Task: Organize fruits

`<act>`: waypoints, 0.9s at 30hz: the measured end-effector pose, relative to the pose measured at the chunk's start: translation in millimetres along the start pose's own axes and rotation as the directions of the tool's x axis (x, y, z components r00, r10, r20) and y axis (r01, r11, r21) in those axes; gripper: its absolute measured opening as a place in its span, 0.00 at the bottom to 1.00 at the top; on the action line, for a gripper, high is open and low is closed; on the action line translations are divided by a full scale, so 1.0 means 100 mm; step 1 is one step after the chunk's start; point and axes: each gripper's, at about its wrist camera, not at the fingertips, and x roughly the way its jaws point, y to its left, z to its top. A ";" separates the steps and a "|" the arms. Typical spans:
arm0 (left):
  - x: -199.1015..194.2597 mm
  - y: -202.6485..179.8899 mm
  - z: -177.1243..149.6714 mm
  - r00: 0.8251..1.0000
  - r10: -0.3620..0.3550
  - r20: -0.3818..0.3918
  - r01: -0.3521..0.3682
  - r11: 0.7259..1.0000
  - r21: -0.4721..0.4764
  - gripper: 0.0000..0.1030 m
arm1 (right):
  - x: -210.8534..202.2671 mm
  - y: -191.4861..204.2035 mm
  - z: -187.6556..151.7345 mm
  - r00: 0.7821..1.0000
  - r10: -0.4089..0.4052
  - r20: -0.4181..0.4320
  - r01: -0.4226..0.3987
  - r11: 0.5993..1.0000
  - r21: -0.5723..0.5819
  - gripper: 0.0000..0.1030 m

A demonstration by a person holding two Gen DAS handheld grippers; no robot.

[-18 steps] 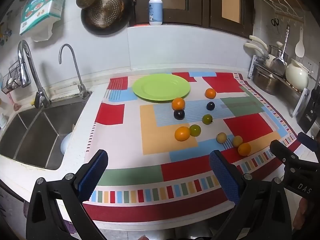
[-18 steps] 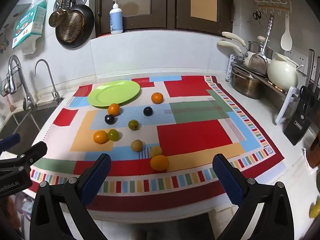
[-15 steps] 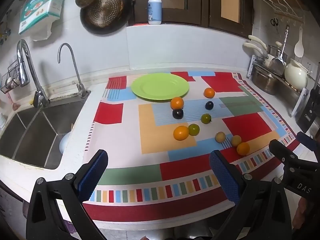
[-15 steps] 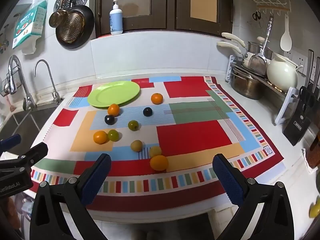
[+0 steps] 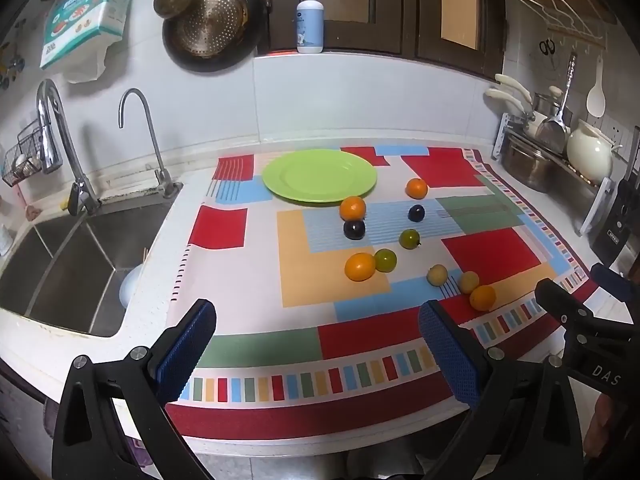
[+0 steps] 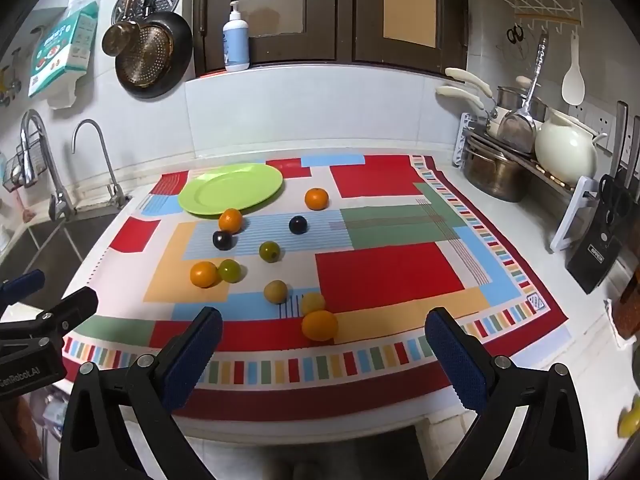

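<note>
Several small fruits lie loose on a colourful patterned mat (image 5: pixel 240 280): oranges such as the nearest orange (image 6: pixel 319 325) (image 5: pixel 483 298), dark plums (image 6: pixel 222 240), green fruits (image 6: pixel 269 251) and yellowish ones (image 6: pixel 276 291). An empty green plate (image 5: pixel 319 175) (image 6: pixel 231 193) sits at the mat's back. My left gripper (image 5: pixel 316 344) is open and empty, above the counter's front edge. My right gripper (image 6: pixel 324 352) is open and empty, just in front of the nearest orange. Each gripper shows at the edge of the other's view.
A steel sink (image 5: pixel 60 256) with two taps lies left of the mat. A dish rack with a pot (image 6: pixel 496 172) and a white kettle (image 6: pixel 566 148) stands at the right, with a knife block (image 6: pixel 600 248) nearer. A soap bottle (image 5: pixel 310 20) stands on the back ledge.
Both views have shifted very slightly; the fruits and plate have not moved and both grippers stay open.
</note>
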 end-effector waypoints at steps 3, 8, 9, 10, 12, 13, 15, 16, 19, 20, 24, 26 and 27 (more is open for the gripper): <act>0.00 0.00 0.00 1.000 0.002 0.002 -0.002 1.000 0.002 1.00 | -0.01 0.00 -0.01 1.000 0.001 0.003 -0.001 1.000 0.000 1.00; 0.00 -0.01 0.01 1.000 -0.005 0.001 0.005 1.000 0.007 1.00 | 0.00 -0.01 -0.01 1.000 0.002 -0.003 -0.002 1.000 0.007 1.00; 0.00 -0.01 0.01 1.000 -0.004 0.002 0.004 1.000 0.007 1.00 | 0.00 -0.01 -0.01 1.000 0.002 -0.002 -0.002 1.000 0.009 1.00; 0.00 -0.01 0.01 1.000 -0.005 0.000 0.005 1.000 0.006 1.00 | -0.01 -0.01 -0.01 1.000 0.002 -0.001 -0.002 1.000 0.010 1.00; -0.01 -0.02 0.01 1.000 -0.004 0.001 0.004 1.000 0.006 1.00 | -0.01 -0.02 -0.01 1.000 0.002 -0.002 -0.002 1.000 0.011 1.00; 0.00 -0.02 0.01 1.000 -0.004 0.003 0.004 1.000 0.007 1.00 | -0.01 -0.02 -0.01 1.000 0.002 -0.002 -0.002 1.000 0.010 1.00; 0.00 -0.02 0.01 1.000 -0.004 0.002 0.004 1.000 0.007 1.00 | -0.01 -0.03 -0.02 1.000 0.004 0.003 -0.004 1.000 0.008 1.00; -0.01 -0.02 0.01 1.000 -0.005 0.002 0.005 1.000 0.007 1.00 | -0.02 -0.03 -0.02 1.000 0.003 0.003 -0.003 1.000 0.007 1.00; -0.01 -0.03 0.01 1.000 -0.006 0.005 0.006 1.000 0.010 1.00 | -0.02 -0.02 -0.02 1.000 0.002 0.002 -0.002 1.000 0.010 1.00; -0.02 -0.03 0.01 1.000 -0.006 0.006 0.006 1.000 0.011 1.00 | -0.02 -0.02 -0.02 1.000 0.002 0.002 -0.002 1.000 0.010 1.00; -0.02 -0.03 0.01 1.000 -0.007 0.009 0.007 1.000 0.012 1.00 | -0.04 -0.02 -0.03 1.000 -0.002 0.005 0.002 1.000 0.012 1.00; -0.02 -0.03 0.01 1.000 -0.007 0.010 0.007 1.000 0.014 1.00 | -0.03 -0.02 -0.02 1.000 -0.001 0.004 0.001 1.000 0.012 1.00; -0.02 -0.03 0.01 1.000 -0.007 0.011 0.007 1.000 0.014 1.00 | -0.03 -0.02 -0.02 1.000 -0.002 0.004 0.002 1.000 0.012 1.00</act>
